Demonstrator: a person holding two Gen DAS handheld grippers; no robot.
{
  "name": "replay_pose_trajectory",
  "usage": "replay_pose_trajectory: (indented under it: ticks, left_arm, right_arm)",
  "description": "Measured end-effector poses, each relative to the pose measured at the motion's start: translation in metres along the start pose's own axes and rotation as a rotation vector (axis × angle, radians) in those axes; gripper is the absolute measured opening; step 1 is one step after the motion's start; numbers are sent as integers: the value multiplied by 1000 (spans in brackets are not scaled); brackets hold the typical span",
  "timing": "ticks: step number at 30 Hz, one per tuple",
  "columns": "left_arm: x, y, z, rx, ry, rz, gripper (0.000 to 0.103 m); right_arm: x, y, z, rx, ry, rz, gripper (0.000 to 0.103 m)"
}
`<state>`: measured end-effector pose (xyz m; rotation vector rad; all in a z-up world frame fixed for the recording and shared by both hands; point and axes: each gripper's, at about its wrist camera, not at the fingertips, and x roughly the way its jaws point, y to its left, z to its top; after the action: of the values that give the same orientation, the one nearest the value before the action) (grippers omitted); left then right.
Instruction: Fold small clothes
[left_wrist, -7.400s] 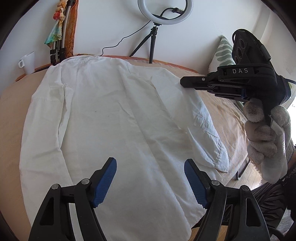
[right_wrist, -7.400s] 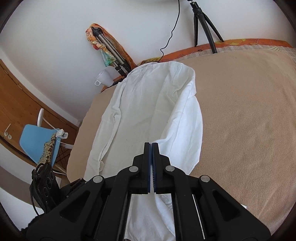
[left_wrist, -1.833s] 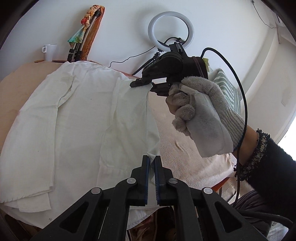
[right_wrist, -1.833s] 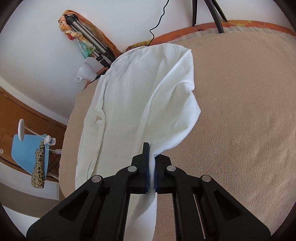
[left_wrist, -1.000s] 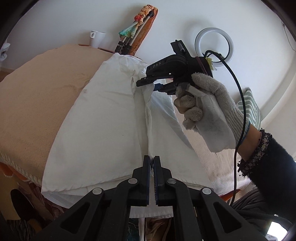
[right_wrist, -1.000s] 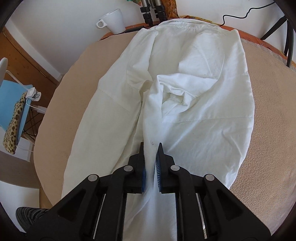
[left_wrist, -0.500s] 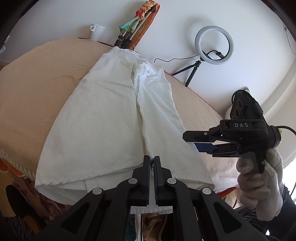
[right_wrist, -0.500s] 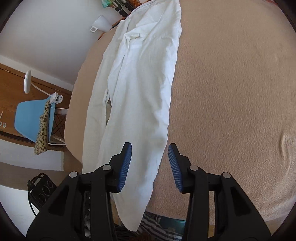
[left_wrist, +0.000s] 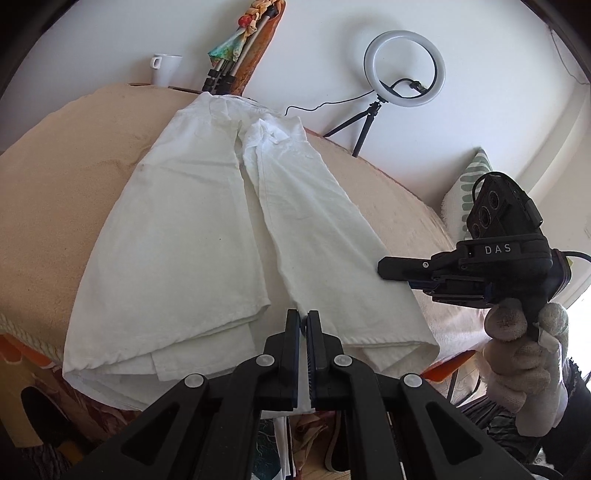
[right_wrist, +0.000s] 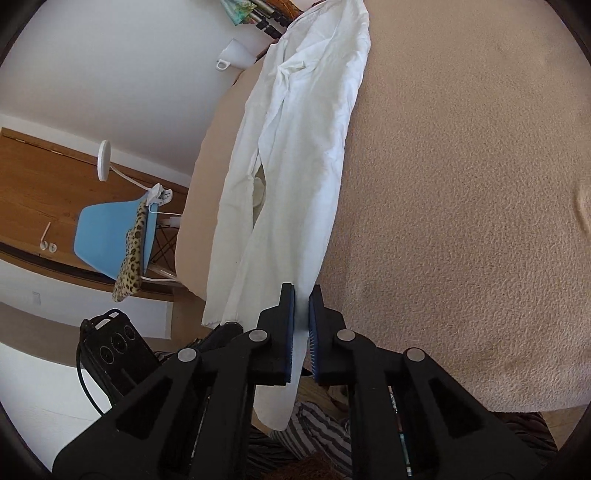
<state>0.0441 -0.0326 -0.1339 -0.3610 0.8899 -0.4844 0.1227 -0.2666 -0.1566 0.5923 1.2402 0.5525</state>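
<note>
A white shirt (left_wrist: 207, 236) lies flat on a big table with a tan cloth (right_wrist: 461, 184) over it. The shirt is long and thin now, because both of its sides are folded in to the middle. Its long way runs from the near edge of the table straight to the far edge. The collar end points at the far wall, close to a white mug (left_wrist: 166, 68) and a bundle of folded stands (left_wrist: 236, 48). The bottom end points at the person and hangs a little over the near edge. The left gripper (left_wrist: 303, 328) sits at that bottom end, right in the middle where the two folded sides meet. Its two fingers are pressed together on a bit of the white cloth. The right gripper (right_wrist: 302, 321) is at the right bottom corner of the shirt. Its jaws have just been closing, and now they pinch the right edge of the cloth, with a loose flap hanging down below them. In the left camera's view it is seen from the side, held in a hand in a pale glove (left_wrist: 524, 365), just off the shirt's right edge. A ring light (left_wrist: 404, 68) stands on a small tripod at the back. A blue chair (right_wrist: 110, 236) stands off to the left side.
</note>
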Motion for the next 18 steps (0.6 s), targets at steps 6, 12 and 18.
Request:
replay_pose_trajectory:
  ticks: [6,12,18]
  left_arm:
    - [-18,7,1,53,9,31,10]
    - [-57,28,17,155,-51,156,27]
    - [-47,63,43,132,39,194,28]
  right_arm:
    - [18,-15,-5,5,40,-127,10]
    - [1,2,-5,-136,-26,-285,13]
    - [-2,19,-4,-207,-92,-203,13]
